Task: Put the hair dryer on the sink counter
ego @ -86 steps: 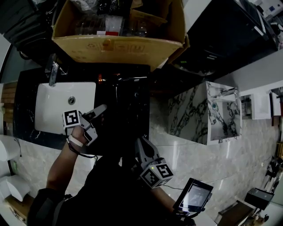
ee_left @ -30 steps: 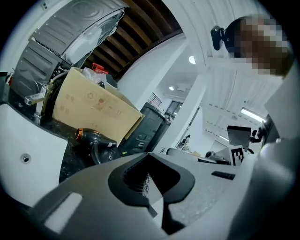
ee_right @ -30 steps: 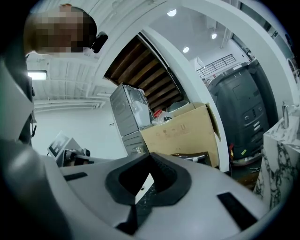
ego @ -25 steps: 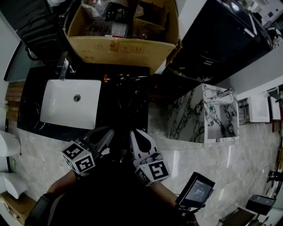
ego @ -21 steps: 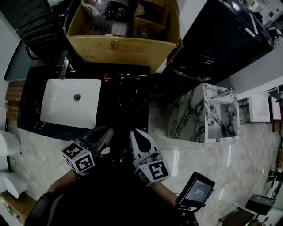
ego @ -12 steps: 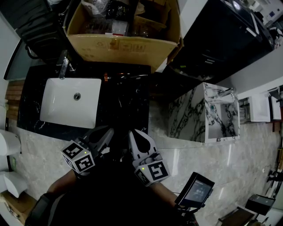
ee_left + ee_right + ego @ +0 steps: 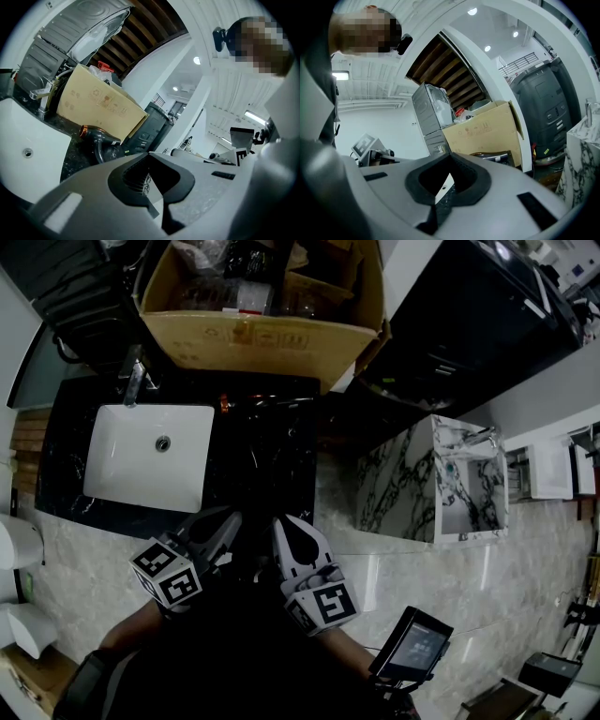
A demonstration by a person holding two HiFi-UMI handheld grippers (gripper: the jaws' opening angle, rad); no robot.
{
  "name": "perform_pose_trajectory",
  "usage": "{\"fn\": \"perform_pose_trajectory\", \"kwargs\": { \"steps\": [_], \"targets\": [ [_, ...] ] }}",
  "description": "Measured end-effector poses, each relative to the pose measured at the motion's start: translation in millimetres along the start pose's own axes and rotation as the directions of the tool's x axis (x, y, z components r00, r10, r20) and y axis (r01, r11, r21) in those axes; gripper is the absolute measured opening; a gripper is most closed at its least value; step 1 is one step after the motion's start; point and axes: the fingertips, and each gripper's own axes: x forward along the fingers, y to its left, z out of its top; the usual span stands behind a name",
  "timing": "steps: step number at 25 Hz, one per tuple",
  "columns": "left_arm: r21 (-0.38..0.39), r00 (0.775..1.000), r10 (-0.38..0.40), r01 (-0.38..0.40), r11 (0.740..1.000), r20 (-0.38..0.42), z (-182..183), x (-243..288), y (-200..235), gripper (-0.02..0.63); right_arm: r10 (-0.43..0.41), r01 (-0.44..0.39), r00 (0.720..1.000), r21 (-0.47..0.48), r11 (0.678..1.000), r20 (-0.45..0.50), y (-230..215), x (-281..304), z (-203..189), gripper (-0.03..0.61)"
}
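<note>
Hair dryer on counter, beyond left tongs

- Counter, strip right of basin: open room, I can come in from my side.
- Box walls off the whole back edge; no way past at the rear.
- Dryer w/ cord lies just in front of box, right of basin; blocks the back-mid part.
- Faucet sticks up behind basin, rear left.
- Marble cabinet stands right of counter; floor gap betw. them is open.
- My L tongs & R tongs sit side by side at counter's near edge, little room betw. them.
</note>
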Motion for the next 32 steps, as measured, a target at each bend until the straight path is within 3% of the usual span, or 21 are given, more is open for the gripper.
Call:
{"fn": "perform_pose_trajectory", "kwargs": {
  "steps": [32],
  "targets": [
    [-0.015, 1.0, 0.01, -0.01, 1.0, -0.009, -2.8, 0.7, 7.9, 0.002, -0.006, 0.006, 1.0, -0.009, 1.0, 0.005, -0.4, 3.8, -3.9, -0.005]
  ]
}}
